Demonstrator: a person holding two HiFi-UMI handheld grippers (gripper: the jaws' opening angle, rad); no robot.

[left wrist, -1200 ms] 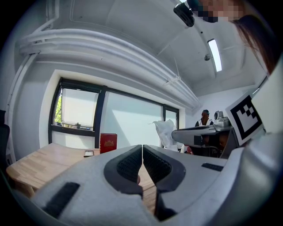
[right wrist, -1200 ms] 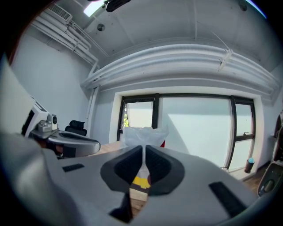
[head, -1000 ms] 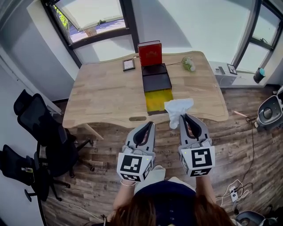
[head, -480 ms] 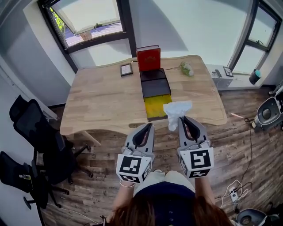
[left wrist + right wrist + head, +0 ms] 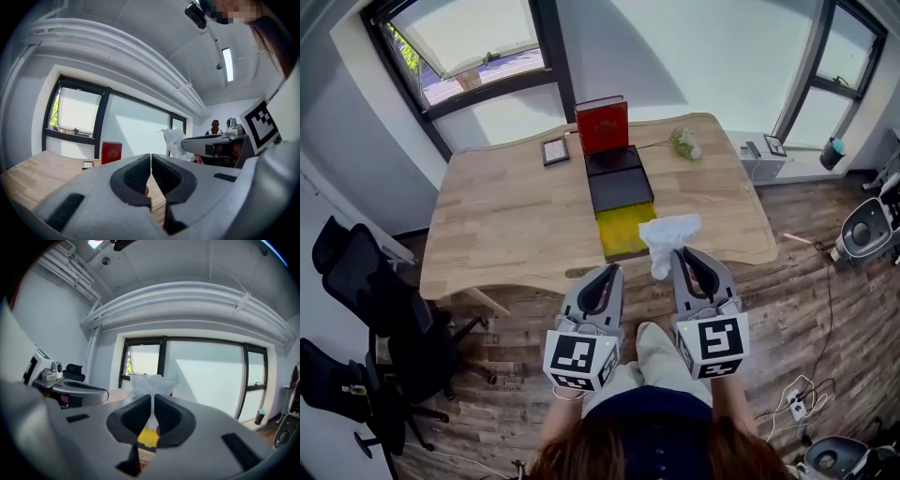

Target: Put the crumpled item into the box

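Note:
A crumpled white item [image 5: 668, 238] like tissue paper hangs from my right gripper [image 5: 685, 260], which is shut on it just off the table's near edge; it shows above the jaws as the crumpled item [image 5: 151, 383]. The box [image 5: 619, 202] lies open along the middle of the wooden table [image 5: 511, 206], with a yellow near compartment, dark middle sections and an upright red lid [image 5: 602, 124]. My left gripper [image 5: 606, 279] hangs beside the right one, shut with nothing in it. In its own view the left gripper [image 5: 150, 161] has its jaws pressed together.
A small framed picture [image 5: 553, 150] and a sprig of flowers [image 5: 684, 142] lie at the table's far side. Black office chairs [image 5: 370, 300] stand on the wooden floor at left. A side unit [image 5: 761, 152] and cables are at right. The person's legs are below the grippers.
The head view has drifted, so the table and box sit slightly further left and up. Both grippers keep their pose, the right one still holding the white item.

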